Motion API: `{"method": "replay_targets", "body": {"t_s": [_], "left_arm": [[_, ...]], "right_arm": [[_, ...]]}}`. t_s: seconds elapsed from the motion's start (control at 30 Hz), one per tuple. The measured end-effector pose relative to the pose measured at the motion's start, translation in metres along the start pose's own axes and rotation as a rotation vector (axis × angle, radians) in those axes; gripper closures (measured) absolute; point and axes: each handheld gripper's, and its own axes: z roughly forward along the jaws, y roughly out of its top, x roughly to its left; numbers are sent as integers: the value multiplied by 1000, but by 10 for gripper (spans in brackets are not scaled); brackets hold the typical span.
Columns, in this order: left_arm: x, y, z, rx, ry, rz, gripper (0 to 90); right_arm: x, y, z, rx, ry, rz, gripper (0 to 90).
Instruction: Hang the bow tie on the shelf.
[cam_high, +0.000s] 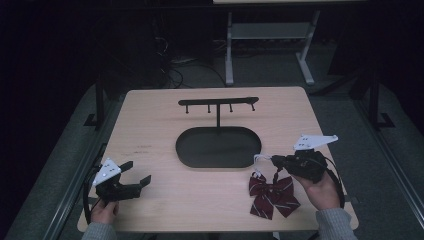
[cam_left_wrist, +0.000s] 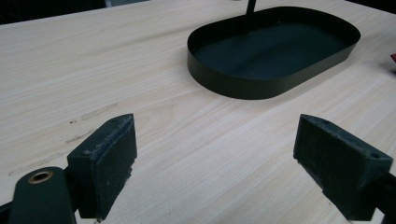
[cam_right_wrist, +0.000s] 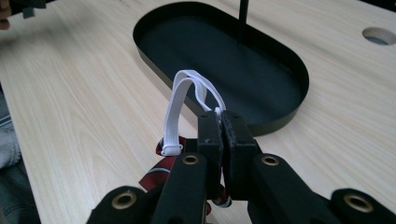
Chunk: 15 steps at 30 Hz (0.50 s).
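White strap (cam_right_wrist: 187, 100) pinched in right gripper (cam_right_wrist: 220, 123), jaws pressed together; bow tie (cam_high: 272, 195) on table (cam_high: 150, 125) beside tray (cam_high: 218, 146). Left gripper (cam_high: 137, 172) spread, idle. We lift slow, probably aiming loop at rack (cam_high: 218, 102) peg, keeping loop open.

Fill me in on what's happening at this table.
A person works a gripper in each hand. The right gripper is shut on the white strap of a dark red striped bow tie lying near the table's front edge. The left gripper is open over bare wood. Between them stands a black oval tray whose post carries a hook rail with nothing on it.
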Motion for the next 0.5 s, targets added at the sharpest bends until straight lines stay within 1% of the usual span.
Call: {"method": "replay_targets", "body": {"t_s": [0.17,0.27,0.3,0.4,0.5], "left_arm": [[0,0,0,-4,3,-1,128],[1,0,0,-5,5,-3,128],[1,0,0,-4,5,-7,128],[1,0,1,1,5,-5,128],[1,0,0,3,6,-3,128]], "right_arm": [[1,11,-4,-14,17,-11,866],[1,14,-4,-15,18,-16,866],[1,17,-5,-20,25,-25,866],[1,21,-6,-24,23,-26,866],[1,27,-8,-31,24,-40,866]]}}
